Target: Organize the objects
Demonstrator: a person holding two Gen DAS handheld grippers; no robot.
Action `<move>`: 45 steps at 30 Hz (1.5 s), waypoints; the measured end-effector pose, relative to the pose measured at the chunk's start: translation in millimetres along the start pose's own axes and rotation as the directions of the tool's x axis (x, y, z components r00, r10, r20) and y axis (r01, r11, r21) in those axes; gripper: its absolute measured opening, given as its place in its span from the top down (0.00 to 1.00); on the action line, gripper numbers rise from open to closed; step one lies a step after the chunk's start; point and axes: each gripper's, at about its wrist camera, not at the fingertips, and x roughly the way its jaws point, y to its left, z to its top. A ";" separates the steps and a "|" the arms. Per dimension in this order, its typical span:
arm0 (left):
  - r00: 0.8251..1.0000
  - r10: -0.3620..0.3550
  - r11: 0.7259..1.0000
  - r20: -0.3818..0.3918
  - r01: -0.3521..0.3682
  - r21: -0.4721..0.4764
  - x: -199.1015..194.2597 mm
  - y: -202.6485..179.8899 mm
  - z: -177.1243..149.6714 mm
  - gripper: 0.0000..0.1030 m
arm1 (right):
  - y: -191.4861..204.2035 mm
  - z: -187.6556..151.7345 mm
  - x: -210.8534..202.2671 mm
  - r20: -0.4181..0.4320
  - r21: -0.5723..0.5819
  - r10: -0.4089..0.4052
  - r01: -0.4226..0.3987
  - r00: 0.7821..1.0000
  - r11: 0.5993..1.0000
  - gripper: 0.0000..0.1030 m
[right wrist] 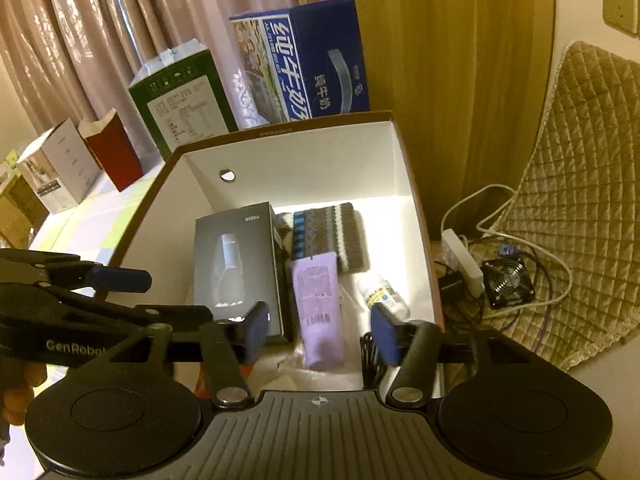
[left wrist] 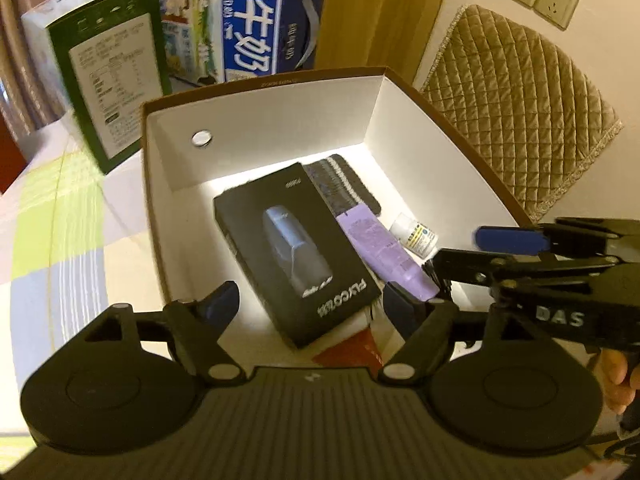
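Your storage box (right wrist: pixel 400 168) sits on the checked tablecloth (left wrist: pixel 60 216), holding a black shaver carton (right wrist: pixel 236 264) beside a purple tube (right wrist: pixel 318 304), a knitted cloth (right wrist: pixel 332 232) and a small white bottle (right wrist: pixel 382 294), laid flat to fit. Your left gripper (left wrist: pixel 308 300) and right gripper (right wrist: pixel 318 330) both hover above it, fingers spread, holding nothing. Milk cartons (right wrist: pixel 308 60) stand behind.

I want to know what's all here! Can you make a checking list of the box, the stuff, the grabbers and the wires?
Surface: checked tablecloth.
Job's things: open storage box holds black product box, knitted cloth, purple tube, small white bottle.
Clutter: green carton, blue milk carton.
Grippers: left hand-held gripper and right hand-held gripper open, empty.
Cables: power strip, fan.
Surroundings: curtains, quilted cover.
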 end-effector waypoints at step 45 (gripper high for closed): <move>0.970 0.202 0.976 0.134 -0.188 -0.109 -174.4 -1.4 -109.5 0.01 | 69.9 -87.4 -121.9 0.014 0.064 0.046 -0.047 0.999 0.997 0.02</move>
